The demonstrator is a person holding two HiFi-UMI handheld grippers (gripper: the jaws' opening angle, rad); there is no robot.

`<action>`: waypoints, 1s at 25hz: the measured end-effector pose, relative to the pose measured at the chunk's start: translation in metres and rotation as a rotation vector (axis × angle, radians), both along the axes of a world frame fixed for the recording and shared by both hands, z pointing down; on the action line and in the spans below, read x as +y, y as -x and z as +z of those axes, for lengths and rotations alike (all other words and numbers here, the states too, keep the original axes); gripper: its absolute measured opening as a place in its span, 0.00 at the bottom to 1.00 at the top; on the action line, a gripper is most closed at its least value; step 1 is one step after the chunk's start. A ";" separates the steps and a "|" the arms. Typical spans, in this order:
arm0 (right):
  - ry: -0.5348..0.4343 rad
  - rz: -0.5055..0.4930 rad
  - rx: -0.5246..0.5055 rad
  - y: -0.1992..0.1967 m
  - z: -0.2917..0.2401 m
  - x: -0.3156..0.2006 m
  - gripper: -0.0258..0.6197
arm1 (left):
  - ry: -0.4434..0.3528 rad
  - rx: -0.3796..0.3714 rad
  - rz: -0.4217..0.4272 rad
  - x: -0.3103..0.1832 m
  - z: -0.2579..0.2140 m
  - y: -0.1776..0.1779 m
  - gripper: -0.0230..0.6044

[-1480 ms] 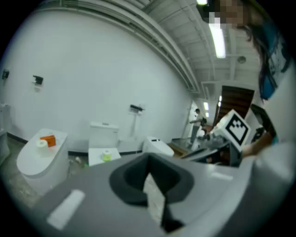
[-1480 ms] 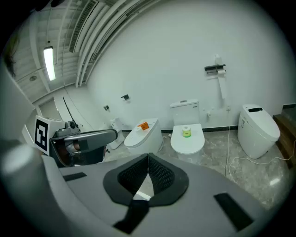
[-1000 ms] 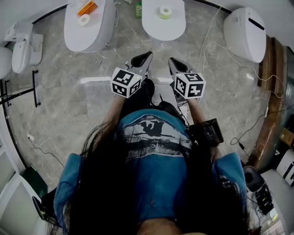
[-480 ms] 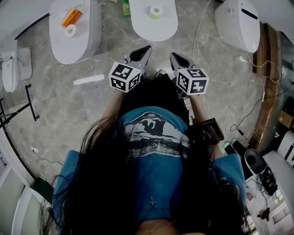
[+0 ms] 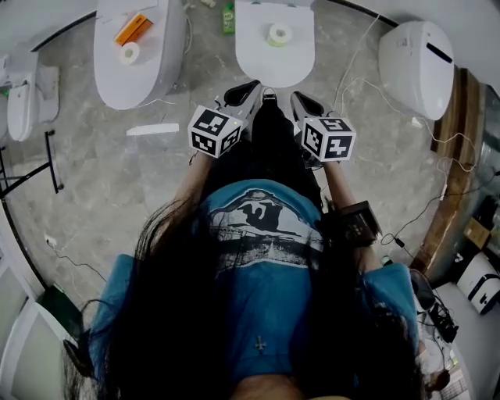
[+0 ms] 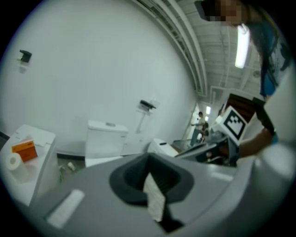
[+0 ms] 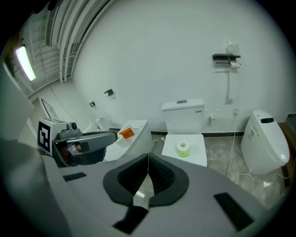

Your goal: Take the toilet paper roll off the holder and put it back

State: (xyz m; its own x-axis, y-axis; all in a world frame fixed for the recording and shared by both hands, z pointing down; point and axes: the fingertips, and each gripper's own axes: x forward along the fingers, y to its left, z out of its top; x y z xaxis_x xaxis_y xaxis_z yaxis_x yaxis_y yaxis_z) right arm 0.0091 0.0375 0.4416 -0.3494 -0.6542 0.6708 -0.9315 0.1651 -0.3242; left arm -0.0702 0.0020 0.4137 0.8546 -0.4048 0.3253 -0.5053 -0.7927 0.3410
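Head view and both gripper views. The left gripper (image 5: 251, 86) and right gripper (image 5: 298, 98) are held side by side before the person's body, well apart from every fixture. Each gripper's own view shows its jaws brought together at the tips, with nothing between them.

The toilet paper roll (image 5: 280, 33) stands on end at the middle of the closed lid (image 5: 258, 47) of the middle toilet (image 7: 182, 113), directly ahead of both grippers. The holder (image 7: 226, 57) is fixed high on the wall (image 7: 152, 55), above and to the right of that toilet's cistern (image 7: 183, 121). Whether it carries paper cannot be made out.

The left toilet (image 5: 152, 55) bears a second roll (image 5: 130, 53) near the middle of its lid and an orange box (image 5: 130, 29) toward the rear edge. A right toilet (image 5: 418, 58) stands apart. On the floor (image 5: 101, 180) lie a green bottle (image 5: 228, 17) between the left and middle toilets, and cables (image 5: 367, 86) between the middle and right toilets.
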 end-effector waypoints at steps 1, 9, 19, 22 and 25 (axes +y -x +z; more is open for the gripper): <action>0.000 -0.012 0.002 -0.005 0.002 -0.012 0.07 | 0.000 -0.005 -0.011 -0.010 0.002 -0.002 0.04; 0.042 -0.141 0.045 -0.057 0.045 -0.114 0.07 | 0.023 -0.068 -0.088 -0.091 0.030 -0.035 0.04; 0.094 -0.453 0.182 -0.082 0.153 -0.206 0.07 | 0.076 -0.147 -0.063 -0.169 0.103 -0.084 0.04; 0.108 -0.586 0.218 -0.077 0.189 -0.219 0.22 | 0.100 -0.157 -0.070 -0.190 0.129 -0.094 0.04; 0.104 -0.734 0.274 -0.073 0.221 -0.231 0.33 | 0.117 -0.155 -0.074 -0.208 0.149 -0.103 0.04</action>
